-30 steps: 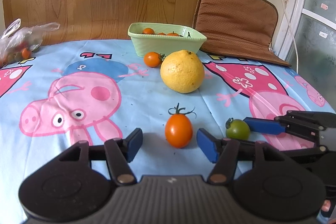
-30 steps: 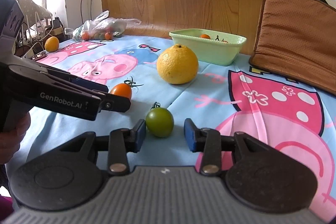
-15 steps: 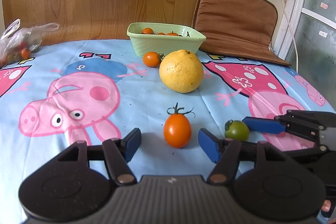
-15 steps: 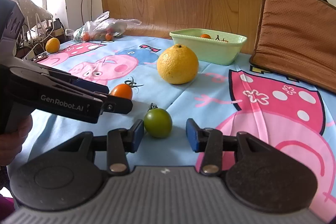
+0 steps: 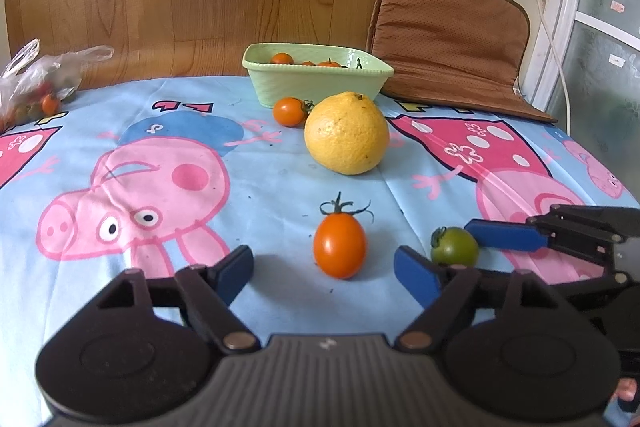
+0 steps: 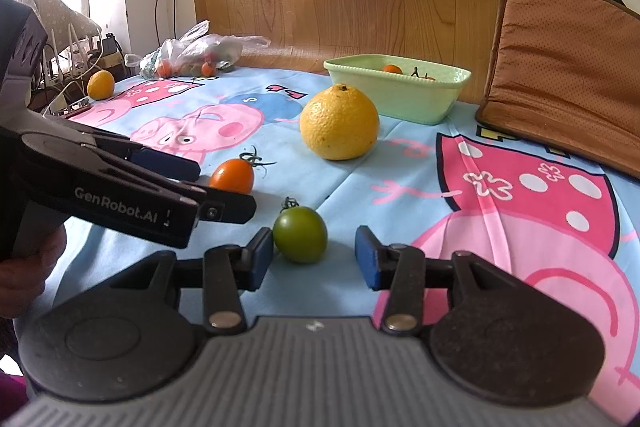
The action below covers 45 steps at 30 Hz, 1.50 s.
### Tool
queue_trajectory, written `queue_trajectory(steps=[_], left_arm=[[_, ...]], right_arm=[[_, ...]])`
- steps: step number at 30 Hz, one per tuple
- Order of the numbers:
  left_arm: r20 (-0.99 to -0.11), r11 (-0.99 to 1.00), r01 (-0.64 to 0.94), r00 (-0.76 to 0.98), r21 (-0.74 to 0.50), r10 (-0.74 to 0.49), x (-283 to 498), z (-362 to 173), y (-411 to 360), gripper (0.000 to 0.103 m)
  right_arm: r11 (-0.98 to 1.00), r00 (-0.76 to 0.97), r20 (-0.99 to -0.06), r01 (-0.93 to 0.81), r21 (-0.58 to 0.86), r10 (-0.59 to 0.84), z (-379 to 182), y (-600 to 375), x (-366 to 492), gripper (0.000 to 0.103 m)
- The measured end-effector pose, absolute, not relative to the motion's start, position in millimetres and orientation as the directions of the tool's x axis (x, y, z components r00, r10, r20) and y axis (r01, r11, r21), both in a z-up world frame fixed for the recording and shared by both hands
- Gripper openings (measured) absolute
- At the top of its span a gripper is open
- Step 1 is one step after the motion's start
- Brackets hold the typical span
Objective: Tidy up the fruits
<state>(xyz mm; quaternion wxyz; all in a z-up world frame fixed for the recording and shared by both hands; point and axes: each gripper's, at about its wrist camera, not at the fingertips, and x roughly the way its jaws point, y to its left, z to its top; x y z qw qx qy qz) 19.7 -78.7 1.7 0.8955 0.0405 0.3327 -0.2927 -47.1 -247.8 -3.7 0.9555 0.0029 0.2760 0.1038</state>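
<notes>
An orange cherry tomato (image 5: 339, 247) with a green stem lies on the cartoon tablecloth between the blue pads of my left gripper (image 5: 326, 270). Its jaws are opening and touch nothing. A green tomato (image 6: 300, 235) sits between the pads of my right gripper (image 6: 314, 255), close against the left pad and well apart from the right one. In the left wrist view the right gripper's fingers (image 5: 504, 237) reach in past the green tomato (image 5: 455, 246). Farther back are a big yellow citrus (image 5: 346, 133), another orange tomato (image 5: 289, 111), and a pale green bowl (image 5: 320, 87) holding small orange tomatoes.
A plastic bag of small tomatoes (image 5: 36, 87) lies at the table's far left. A brown cushion (image 5: 448, 39) leans behind the bowl on the right. A small yellow fruit (image 6: 100, 85) sits near the left edge by cables. A hand (image 6: 32, 267) holds the left gripper.
The left gripper's jaws have spread much wider around the orange tomato. The right gripper's jaws are slightly wider. Neither hand nor any fruit has moved.
</notes>
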Motion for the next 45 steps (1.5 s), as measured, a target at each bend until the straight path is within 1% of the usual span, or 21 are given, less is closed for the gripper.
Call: queue_trajectory(steps=[20, 22, 24, 45], left_arm=[[-0.620, 0.825, 0.553, 0.607, -0.119, -0.496, 19.2, 1.7, -78.3, 0.080], [-0.620, 0.825, 0.553, 0.607, -0.120, -0.497, 19.0, 1.6, -78.3, 0.081], [-0.622, 0.825, 0.552, 0.606, -0.121, -0.497, 18.9, 1.2, -78.5, 0.087], [-0.619, 0.824, 0.554, 0.607, -0.119, -0.498, 18.3, 0.6, -76.0, 0.088]], right_arm=[[0.978, 0.826, -0.529, -0.201, 0.050, 0.197, -4.4, -245.9, -47.6, 0.050], [0.978, 0.825, -0.529, -0.202, 0.051, 0.198, -4.4, -246.4, -47.0, 0.050], [0.978, 0.825, -0.529, -0.202, 0.050, 0.198, -4.3, -246.3, -47.1, 0.050], [0.978, 0.825, -0.529, -0.202, 0.049, 0.197, -4.6, -245.0, -49.6, 0.052]])
